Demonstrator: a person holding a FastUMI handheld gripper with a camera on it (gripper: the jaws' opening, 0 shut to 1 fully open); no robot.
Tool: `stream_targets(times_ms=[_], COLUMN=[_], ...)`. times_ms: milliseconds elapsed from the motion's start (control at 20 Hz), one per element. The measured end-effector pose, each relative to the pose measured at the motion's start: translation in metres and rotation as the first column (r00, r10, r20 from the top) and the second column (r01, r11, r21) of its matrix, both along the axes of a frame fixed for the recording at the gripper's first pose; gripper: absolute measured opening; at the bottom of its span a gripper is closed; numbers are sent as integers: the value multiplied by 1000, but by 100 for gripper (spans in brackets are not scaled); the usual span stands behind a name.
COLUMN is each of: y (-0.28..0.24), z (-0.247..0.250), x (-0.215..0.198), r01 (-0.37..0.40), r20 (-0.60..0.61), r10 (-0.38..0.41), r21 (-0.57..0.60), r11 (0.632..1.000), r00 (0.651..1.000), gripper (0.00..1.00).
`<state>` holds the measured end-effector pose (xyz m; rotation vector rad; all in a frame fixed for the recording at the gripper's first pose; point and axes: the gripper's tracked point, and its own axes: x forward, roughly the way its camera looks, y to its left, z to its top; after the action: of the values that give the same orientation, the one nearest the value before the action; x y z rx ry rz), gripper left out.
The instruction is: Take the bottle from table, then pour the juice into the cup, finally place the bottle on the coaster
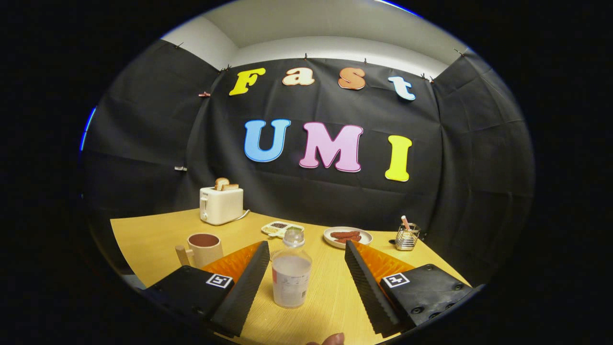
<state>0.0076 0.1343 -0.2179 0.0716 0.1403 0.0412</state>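
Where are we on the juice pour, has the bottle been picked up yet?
Nothing done yet. The clear plastic bottle stands upright on the wooden table, between the open fingers of the gripper, neither touching it. In hand: closing in for the grasp. Left: lifting, pouring into the beige cup with a wooden handle beyond the left finger, then setting the bottle on the coaster, which I cannot pick out.

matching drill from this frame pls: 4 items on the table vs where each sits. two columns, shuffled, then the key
Items:
1. bottle
2. cup
3. toaster
4. plate

Places:
A. at the back of the table by the booth wall, bread in its slots
B. between the open fingers, touched by neither
C. beyond the right finger, next to the wire holder
D. beside the left finger, in front of the toaster

Pairs: 1-B, 2-D, 3-A, 4-C

The gripper is open around the bottle.
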Motion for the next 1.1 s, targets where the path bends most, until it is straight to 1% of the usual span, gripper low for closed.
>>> stream_targets(times_ms=[300, 400, 750, 850, 1100], y=[23, 27, 28, 28, 39], z=[-56, -65, -90, -90, -88], x=[2, 5, 27, 38, 54], r01=[11, 14, 70, 89, 102], r20=[-60, -71, -89, -82, -69], r10=[-11, -14, -69, -86, -98], r21=[3, 0, 7, 29, 59], r11=[1000, 1000, 998, 996, 993], r00=[998, 997, 994, 993, 993], gripper=[97, 97, 97, 97, 97])
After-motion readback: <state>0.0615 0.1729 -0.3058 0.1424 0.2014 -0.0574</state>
